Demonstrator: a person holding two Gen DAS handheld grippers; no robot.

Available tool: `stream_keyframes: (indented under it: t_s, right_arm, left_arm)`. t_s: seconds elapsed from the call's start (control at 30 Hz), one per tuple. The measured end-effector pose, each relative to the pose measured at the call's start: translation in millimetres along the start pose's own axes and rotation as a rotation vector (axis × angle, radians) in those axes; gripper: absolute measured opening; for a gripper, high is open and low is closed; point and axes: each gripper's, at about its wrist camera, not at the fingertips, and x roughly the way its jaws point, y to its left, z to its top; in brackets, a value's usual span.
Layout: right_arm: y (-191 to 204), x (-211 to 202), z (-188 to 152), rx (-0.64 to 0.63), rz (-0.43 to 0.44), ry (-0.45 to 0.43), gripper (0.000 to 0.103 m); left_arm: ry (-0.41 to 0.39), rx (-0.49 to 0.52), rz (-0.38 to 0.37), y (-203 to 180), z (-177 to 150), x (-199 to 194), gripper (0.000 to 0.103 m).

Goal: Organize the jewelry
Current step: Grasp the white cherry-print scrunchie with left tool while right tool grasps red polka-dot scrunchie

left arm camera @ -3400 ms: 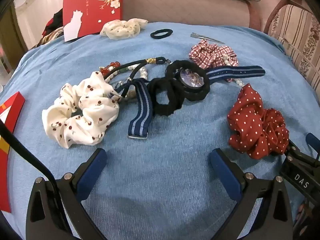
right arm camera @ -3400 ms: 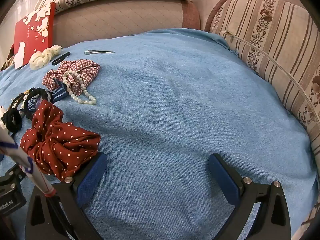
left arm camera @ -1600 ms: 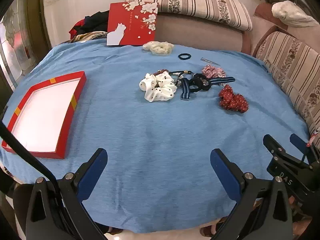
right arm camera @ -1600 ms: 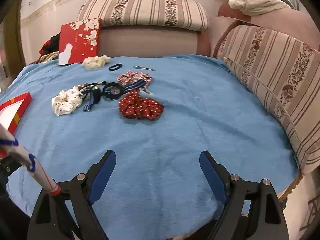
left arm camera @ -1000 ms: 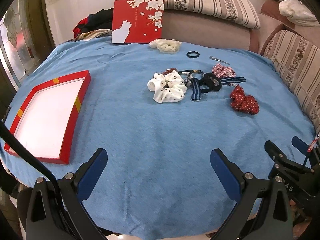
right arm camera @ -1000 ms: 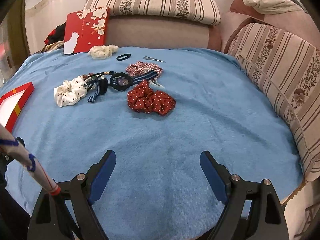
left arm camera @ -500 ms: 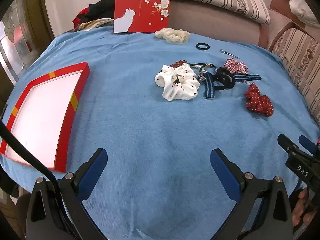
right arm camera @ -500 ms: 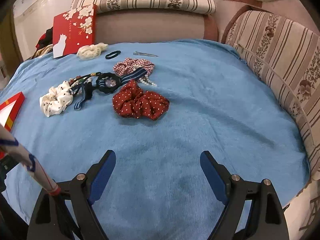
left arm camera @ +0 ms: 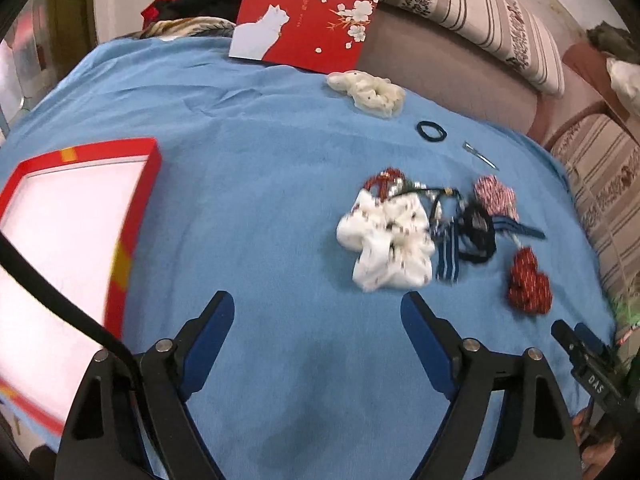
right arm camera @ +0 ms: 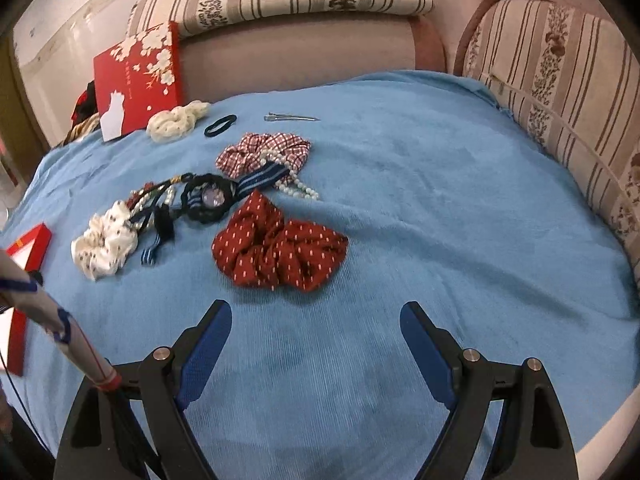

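On the blue cloth (left arm camera: 260, 168) lies a pile: a white dotted scrunchie (left arm camera: 390, 240), a black watch (right arm camera: 210, 198) on a striped strap, a bead bracelet (left arm camera: 384, 182), a plaid scrunchie (right arm camera: 264, 152) and a pearl string (right arm camera: 298, 186). A red dotted scrunchie (right arm camera: 278, 250) sits just ahead of my right gripper (right arm camera: 316, 316), which is open and empty. My left gripper (left arm camera: 316, 312) hovers short of the white scrunchie, its jaws closing with nothing between them. A red-rimmed tray (left arm camera: 136, 216) with a white floor lies at the left.
At the back, a cream scrunchie (left arm camera: 368, 92), a black hair tie (left arm camera: 431, 131) and a metal clip (left arm camera: 480, 156) lie near a red flowered box lid (left arm camera: 308, 12). Striped sofa cushions (right arm camera: 560, 100) border the far and right sides.
Both grippers have come closer to the pile, which now looks larger. The left gripper's jaws stand narrower than before. Nothing on the cloth has shifted.
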Motion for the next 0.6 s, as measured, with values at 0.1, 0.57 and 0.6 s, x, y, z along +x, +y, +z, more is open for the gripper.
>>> stream_keyframes:
  t_s: [0.1,0.57,0.6]
  right_arm:
    - [4,7,10,-0.012,-0.006,-0.017,0.089]
    - [17,63,28,-0.008,0.043,0.07,0.084]
    - [17,66,27,0.0,0.045,0.079,0.08]
  left_arm:
    - [0.024,-0.009,-0.045,-5,13,19,0.085]
    - [0.123,-0.069,-0.09,-17,31,74,0.06]
    - [0.126,-0.057,-0.081,-20,32,75,0.043]
